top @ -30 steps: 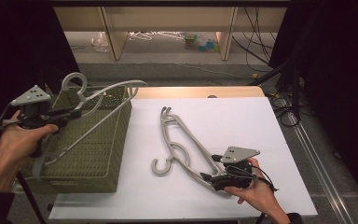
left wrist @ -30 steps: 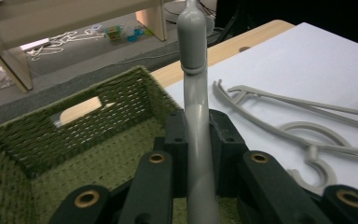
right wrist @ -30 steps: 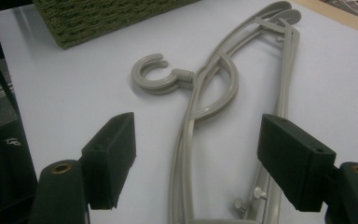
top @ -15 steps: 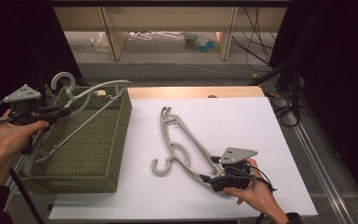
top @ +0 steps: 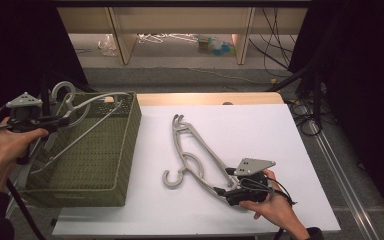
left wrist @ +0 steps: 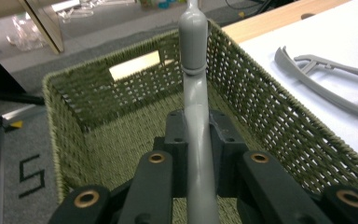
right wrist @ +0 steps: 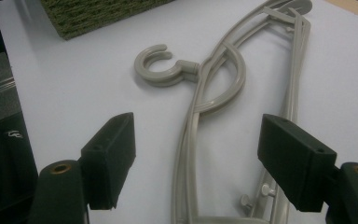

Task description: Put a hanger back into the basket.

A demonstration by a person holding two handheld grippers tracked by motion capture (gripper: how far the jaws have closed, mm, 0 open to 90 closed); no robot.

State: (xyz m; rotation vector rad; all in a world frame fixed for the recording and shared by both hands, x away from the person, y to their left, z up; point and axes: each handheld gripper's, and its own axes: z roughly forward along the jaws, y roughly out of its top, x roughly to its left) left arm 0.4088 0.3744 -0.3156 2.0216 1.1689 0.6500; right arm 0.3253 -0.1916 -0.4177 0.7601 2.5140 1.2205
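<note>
High view: left gripper (top: pixel 55 122) clamps a grey hanger (top: pixel 87 112) tilted over the green woven basket (top: pixel 122 150); it may catch the rim. Right gripper (top: pixel 225 192), jaws apart, straddles a second hanger (top: pixel 192 150) on the white table (top: pixel 260 130)

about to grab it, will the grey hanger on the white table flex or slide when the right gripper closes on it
The hanger on the table looks like thin moulded plastic, so probably light and a little springy. It lies flat on the smooth white table, so it may skid if nudged. The right gripper stands open astride its arms; the narrow bars could twist.
</note>
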